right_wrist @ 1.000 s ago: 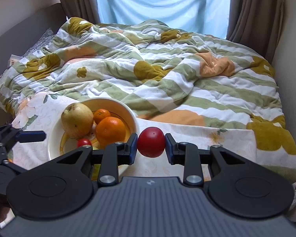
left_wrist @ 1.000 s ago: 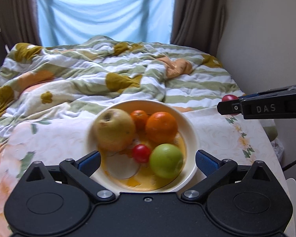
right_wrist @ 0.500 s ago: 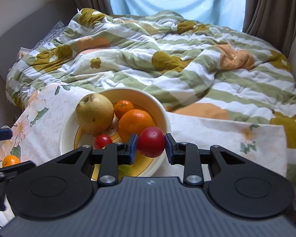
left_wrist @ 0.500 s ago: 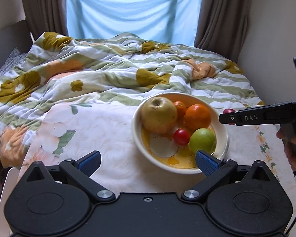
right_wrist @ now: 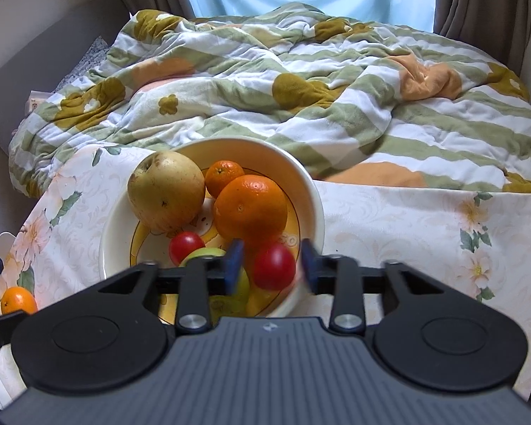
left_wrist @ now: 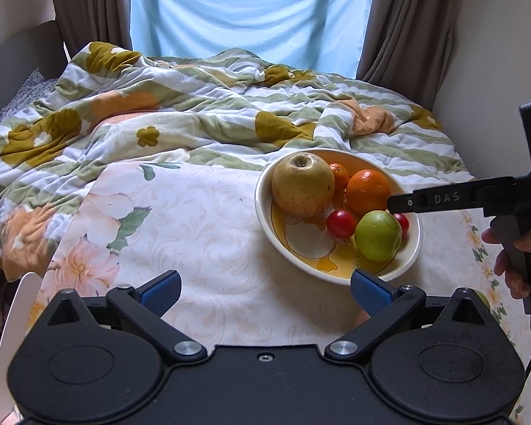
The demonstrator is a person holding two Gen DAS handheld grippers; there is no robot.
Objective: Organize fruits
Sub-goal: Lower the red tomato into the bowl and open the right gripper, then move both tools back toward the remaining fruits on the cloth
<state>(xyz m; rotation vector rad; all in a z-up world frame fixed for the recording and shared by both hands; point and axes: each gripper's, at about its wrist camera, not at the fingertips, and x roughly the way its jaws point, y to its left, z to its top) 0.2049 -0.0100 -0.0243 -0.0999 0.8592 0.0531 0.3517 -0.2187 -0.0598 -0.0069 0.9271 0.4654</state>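
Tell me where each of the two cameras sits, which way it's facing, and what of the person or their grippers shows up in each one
Left wrist view: rides the left gripper, looking forward and down over the table toward the bed; its own blue pads show wide apart, plus the right gripper and right hand.
Right wrist view: rides the right gripper, looking down into the bowl; its jaws are opening, the red tomato between them, untouched.
Shared: bowl, pear, large orange.

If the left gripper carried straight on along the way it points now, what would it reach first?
Most likely the bare floral tablecloth: nothing lies between the open left gripper's fingers. The fruit bowl sits off to the right of that line, though depth is uncertain.
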